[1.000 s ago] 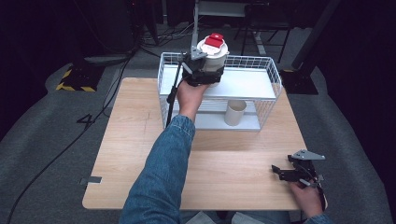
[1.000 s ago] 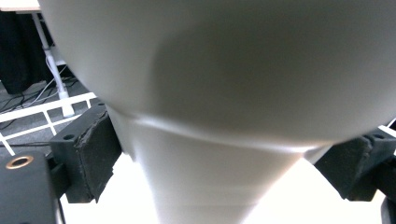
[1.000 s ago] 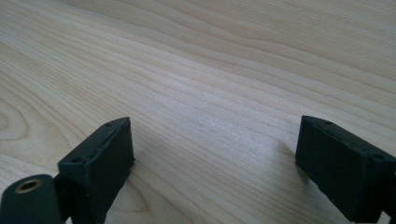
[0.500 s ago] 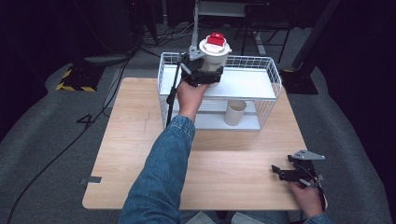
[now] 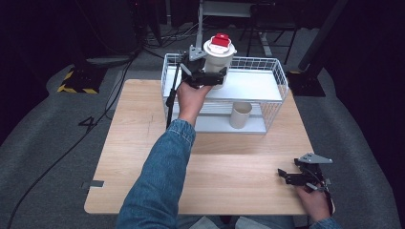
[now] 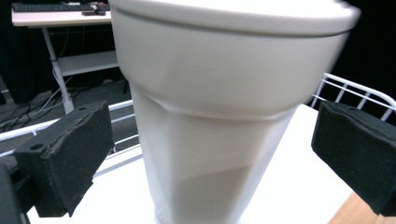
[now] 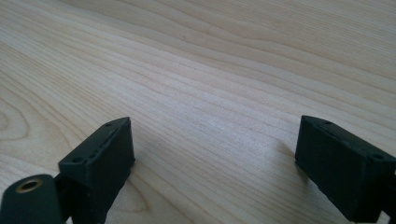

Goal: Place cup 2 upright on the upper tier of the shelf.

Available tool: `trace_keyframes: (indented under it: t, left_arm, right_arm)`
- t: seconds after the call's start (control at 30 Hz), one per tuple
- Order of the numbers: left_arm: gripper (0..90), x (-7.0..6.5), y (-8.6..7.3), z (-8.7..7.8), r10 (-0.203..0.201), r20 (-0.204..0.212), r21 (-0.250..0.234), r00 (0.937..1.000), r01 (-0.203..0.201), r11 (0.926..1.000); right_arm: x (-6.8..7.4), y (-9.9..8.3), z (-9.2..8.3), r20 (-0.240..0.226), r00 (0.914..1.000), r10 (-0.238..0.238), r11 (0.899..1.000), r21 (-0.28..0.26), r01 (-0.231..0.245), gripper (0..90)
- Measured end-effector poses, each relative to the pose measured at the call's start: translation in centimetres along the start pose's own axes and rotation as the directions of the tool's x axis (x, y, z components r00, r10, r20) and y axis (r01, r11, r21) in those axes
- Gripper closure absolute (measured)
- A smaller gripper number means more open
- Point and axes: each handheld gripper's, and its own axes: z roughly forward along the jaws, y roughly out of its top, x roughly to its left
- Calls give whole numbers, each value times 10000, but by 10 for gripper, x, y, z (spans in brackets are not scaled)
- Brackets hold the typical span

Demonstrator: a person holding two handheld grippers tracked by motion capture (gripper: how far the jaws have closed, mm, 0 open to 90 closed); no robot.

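Note:
A white cup (image 5: pixel 218 59) with a red lid (image 5: pixel 220 40) stands upright over the top shelf of a white wire rack (image 5: pixel 272 71). My left gripper (image 5: pixel 207 76) reaches around it from the near left side. In the left gripper view the cup (image 6: pixel 219 116) sits between the two black pads (image 6: pixel 70 158), with a gap on each side, so the jaws are open. I cannot tell whether the cup's base touches the shelf. My right gripper (image 5: pixel 285 175) rests low over the wooden table (image 5: pixel 229 162) at the front right. Its jaws (image 7: pixel 215 163) are open with only bare wood between them.
A second, lidless pale cup (image 5: pixel 240 114) stands on the rack's lower shelf. The rack sits at the table's far edge. A black cable (image 5: pixel 169 102) hangs from the left gripper down the rack's left side. A dark floor surrounds the table.

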Motion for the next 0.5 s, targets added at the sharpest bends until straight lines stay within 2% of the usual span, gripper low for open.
trace_keyframes:
  t: [0.5]
  left_arm:
    - [0, -11, 1, -51, 315, 357, -249, 9989, -306, 9992]
  right_arm:
    - [0, 0, 0, -15, 10000, 2, 10000, 3, -2, 120]
